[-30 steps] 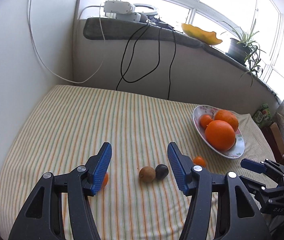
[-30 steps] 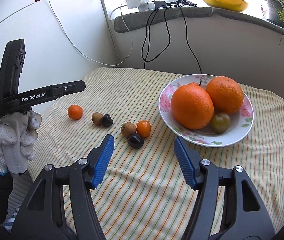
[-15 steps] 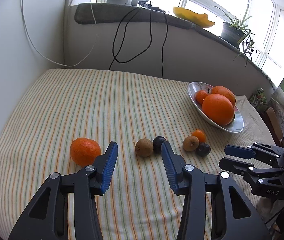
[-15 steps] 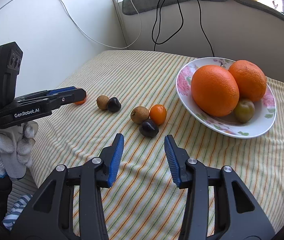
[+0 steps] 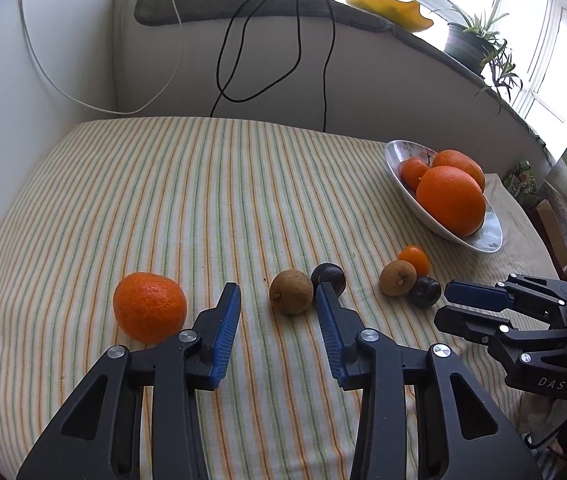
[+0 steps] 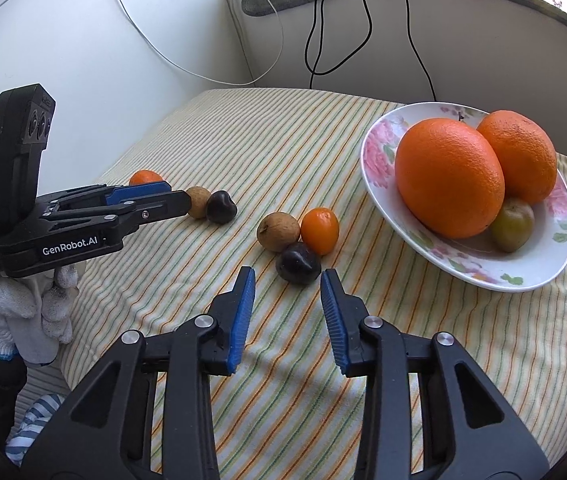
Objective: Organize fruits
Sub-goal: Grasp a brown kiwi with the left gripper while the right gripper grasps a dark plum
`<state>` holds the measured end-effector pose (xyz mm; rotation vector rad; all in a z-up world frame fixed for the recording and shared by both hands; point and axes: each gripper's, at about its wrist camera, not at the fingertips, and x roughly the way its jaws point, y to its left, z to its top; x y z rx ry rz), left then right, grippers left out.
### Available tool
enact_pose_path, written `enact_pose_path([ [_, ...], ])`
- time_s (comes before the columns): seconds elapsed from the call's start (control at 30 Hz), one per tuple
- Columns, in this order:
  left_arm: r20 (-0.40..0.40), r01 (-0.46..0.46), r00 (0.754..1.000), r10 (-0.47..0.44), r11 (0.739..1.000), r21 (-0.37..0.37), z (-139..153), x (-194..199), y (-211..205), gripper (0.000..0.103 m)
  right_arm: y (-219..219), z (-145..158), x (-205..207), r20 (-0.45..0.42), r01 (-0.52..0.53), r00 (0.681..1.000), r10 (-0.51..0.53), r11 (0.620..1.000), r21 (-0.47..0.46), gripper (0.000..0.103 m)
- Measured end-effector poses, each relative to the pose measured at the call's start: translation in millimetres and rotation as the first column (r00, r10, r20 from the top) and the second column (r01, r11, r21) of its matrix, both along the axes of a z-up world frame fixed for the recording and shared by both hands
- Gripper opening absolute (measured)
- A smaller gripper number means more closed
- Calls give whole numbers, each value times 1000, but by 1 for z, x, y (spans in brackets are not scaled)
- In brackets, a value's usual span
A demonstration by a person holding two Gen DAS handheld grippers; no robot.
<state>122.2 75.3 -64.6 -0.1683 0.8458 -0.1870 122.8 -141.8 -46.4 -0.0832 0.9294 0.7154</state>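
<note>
My left gripper [image 5: 277,304] is closing with nothing yet between its pads, just short of the brown fruit [image 5: 291,291]; my right gripper [image 6: 286,286] is closing empty, near the dark plum [image 6: 298,262], left of the bowl [image 6: 379,160]

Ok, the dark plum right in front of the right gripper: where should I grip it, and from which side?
Grip the dark plum across its widest middle, coming in from the near side and above, as the right gripper already points. The brown fruit and small orange fruit touch its far side, but its left and right flanks are free. The fingers are closing with nothing between them, so reopen first.
</note>
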Motion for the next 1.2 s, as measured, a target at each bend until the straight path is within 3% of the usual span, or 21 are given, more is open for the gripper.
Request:
enact_pose_path([
  [0.6, -16, 19, 1000, -20, 999, -37, -6, 7, -2, 25, 13, -8, 13, -19, 11, 1000, -11, 999, -31, 33],
  [0.7, -14, 25, 1000, -26, 999, -38, -6, 6, -2, 22, 11, -9, 17, -25, 23, 999, -24, 999, -32, 26],
  [1.2, 18, 4, 1000, -3, 999, -50, 5, -3, 1, 21, -1, -1, 8, -3, 38, 999, -38, 999, -3, 24],
])
